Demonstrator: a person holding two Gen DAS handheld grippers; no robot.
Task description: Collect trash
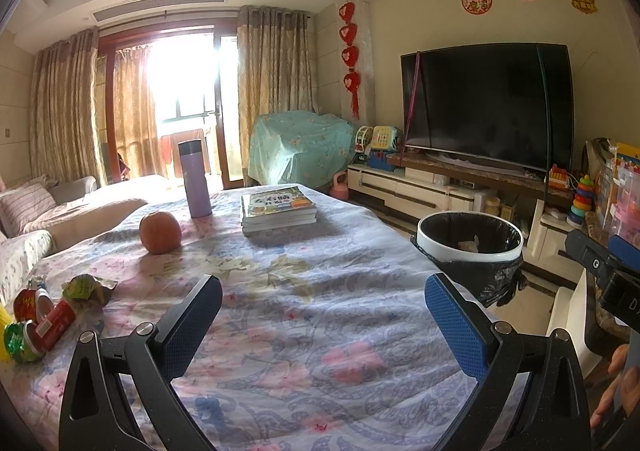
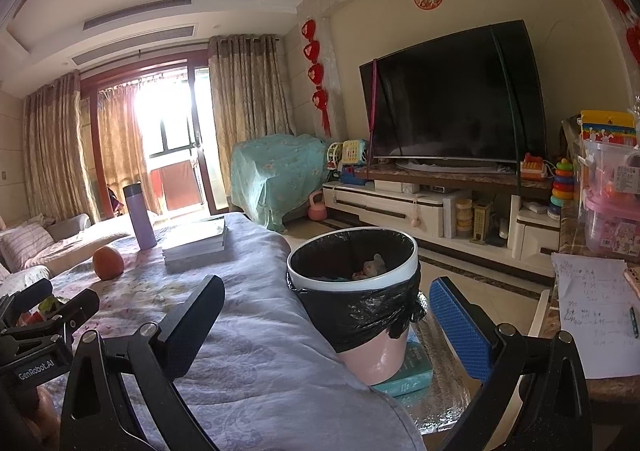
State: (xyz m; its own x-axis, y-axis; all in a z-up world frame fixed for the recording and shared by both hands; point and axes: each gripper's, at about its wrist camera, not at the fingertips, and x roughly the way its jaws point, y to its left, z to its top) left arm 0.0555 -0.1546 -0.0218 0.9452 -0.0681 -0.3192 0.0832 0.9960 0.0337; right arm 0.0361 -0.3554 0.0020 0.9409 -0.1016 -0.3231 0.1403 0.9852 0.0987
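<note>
While the wrappers (image 1: 44,315) lie at the table's (image 1: 304,291) left edge, both the left gripper (image 1: 324,311) and the right gripper (image 2: 326,315) hang released (nothing held), the bin (image 2: 352,279) waiting just off the right edge.

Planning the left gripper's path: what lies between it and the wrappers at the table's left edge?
Nothing: in the left wrist view only bare floral cloth separates the open left gripper from the wrappers.
</note>
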